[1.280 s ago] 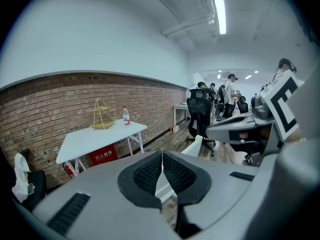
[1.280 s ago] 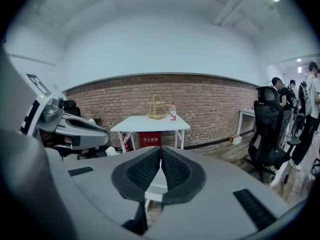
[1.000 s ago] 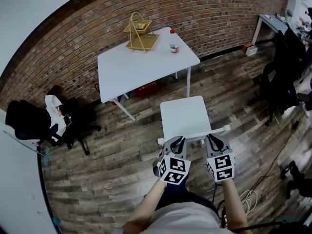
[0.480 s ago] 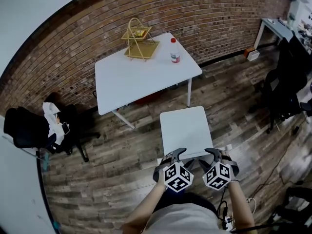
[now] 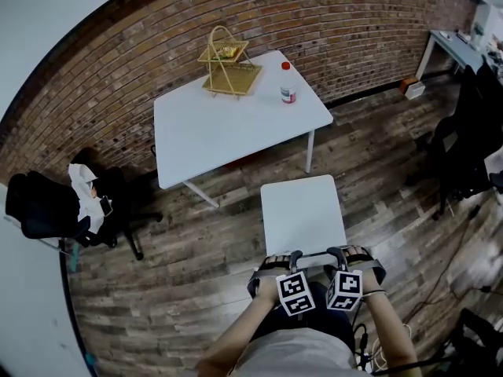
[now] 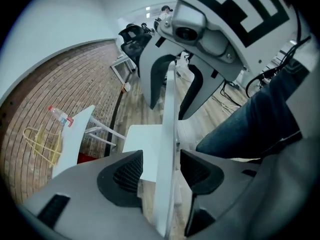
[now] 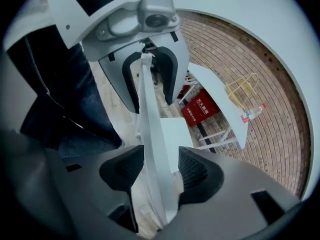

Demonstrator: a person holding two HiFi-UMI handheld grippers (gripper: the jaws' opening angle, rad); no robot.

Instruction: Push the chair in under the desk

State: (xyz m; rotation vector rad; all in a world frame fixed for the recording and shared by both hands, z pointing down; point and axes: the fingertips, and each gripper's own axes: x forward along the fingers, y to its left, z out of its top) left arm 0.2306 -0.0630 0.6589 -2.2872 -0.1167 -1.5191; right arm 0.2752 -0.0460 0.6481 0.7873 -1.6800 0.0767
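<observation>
One white chair stands on the wood floor, its seat in the open just short of the one white desk and none of it under the top. The chair's thin back is at the person's end (the end away from the desk).

Two grippers sit on that back, side by side and pointing steeply down, each with one marker cube. The left gripper straddles the back's left part. In the left gripper view its two jaws have just been opening and stand apart, with the back edge-on between the two dark pads and a gap showing at the right pad. The right gripper straddles the right part. Its jaws have also just been opening and stand apart around the back. A gap shows at its left pad, and whether the other pad touches is hard to tell. Each gripper view also shows the other gripper further along the same back.

On the desk are two things: one wire basket near the brick wall and one bottle with a red cap, apart from it. One red box sits under the desk. One black office chair draped with clothes stands at far left.
</observation>
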